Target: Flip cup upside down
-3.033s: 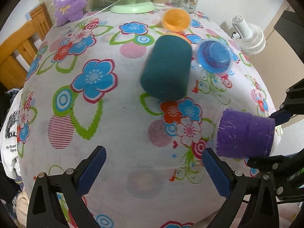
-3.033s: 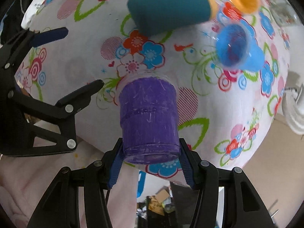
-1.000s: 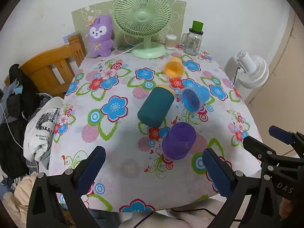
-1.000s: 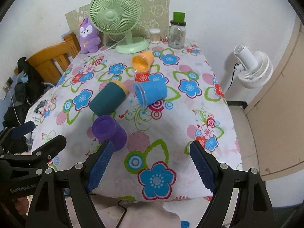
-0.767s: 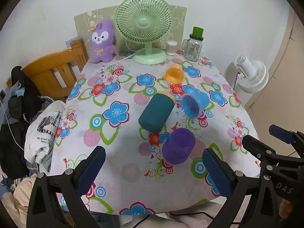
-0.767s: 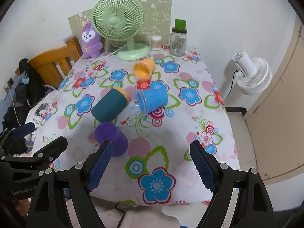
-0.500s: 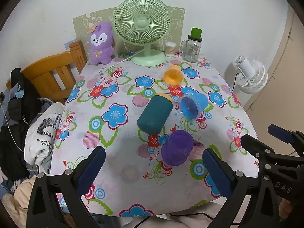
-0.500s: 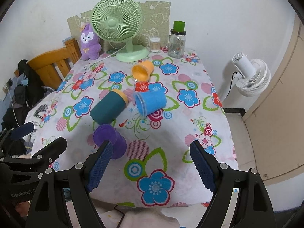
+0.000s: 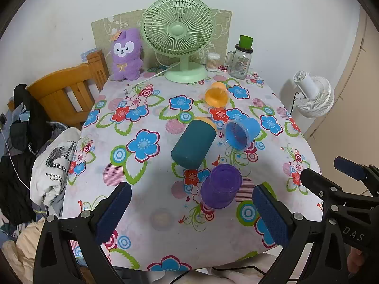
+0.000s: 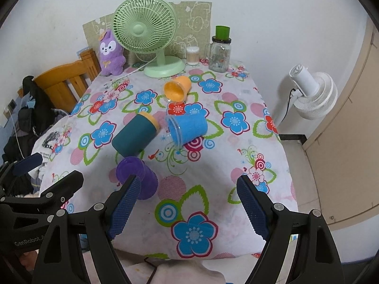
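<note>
Right claw point(image 10: 189, 207) withdrawn, purple cup point(image 10: 137, 179) inverted ahead-left

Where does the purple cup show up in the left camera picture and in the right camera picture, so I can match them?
Left wrist view: the purple cup stands bottom-up right of center, nearer the right finger of the open left tool.
Right wrist view: the purple cup is lower left, partly behind the left finger of the open right tool.
Shared landmark: the teal cup lying just behind it.
</note>
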Available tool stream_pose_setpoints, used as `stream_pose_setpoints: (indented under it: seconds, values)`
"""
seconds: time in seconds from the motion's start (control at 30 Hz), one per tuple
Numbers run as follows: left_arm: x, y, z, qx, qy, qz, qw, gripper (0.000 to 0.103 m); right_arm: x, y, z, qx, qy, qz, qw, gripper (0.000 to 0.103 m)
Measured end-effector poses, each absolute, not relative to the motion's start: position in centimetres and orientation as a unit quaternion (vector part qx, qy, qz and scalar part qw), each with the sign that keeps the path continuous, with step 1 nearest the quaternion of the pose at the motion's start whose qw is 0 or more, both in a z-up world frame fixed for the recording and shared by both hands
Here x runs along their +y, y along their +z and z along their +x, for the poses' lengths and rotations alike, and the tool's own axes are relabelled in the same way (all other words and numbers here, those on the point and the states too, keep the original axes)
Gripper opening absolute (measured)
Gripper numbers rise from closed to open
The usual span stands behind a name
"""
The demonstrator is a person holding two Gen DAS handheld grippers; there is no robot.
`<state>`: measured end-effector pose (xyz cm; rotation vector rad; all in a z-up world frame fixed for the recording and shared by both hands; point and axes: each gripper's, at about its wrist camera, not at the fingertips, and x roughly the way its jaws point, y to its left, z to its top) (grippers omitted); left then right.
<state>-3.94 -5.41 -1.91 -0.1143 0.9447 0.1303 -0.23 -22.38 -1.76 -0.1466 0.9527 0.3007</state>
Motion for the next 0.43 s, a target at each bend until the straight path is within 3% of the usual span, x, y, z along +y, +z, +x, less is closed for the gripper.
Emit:
stream_pose_setpoints:
  seconds: [0.43]
  values:
    - [-5.38,-1.95,-3.89,0.455,0.062,-0.056,0.887,0.103,-22.41,-1.84,-0.12,0.458,0.144,-0.07,0.875,0.085]
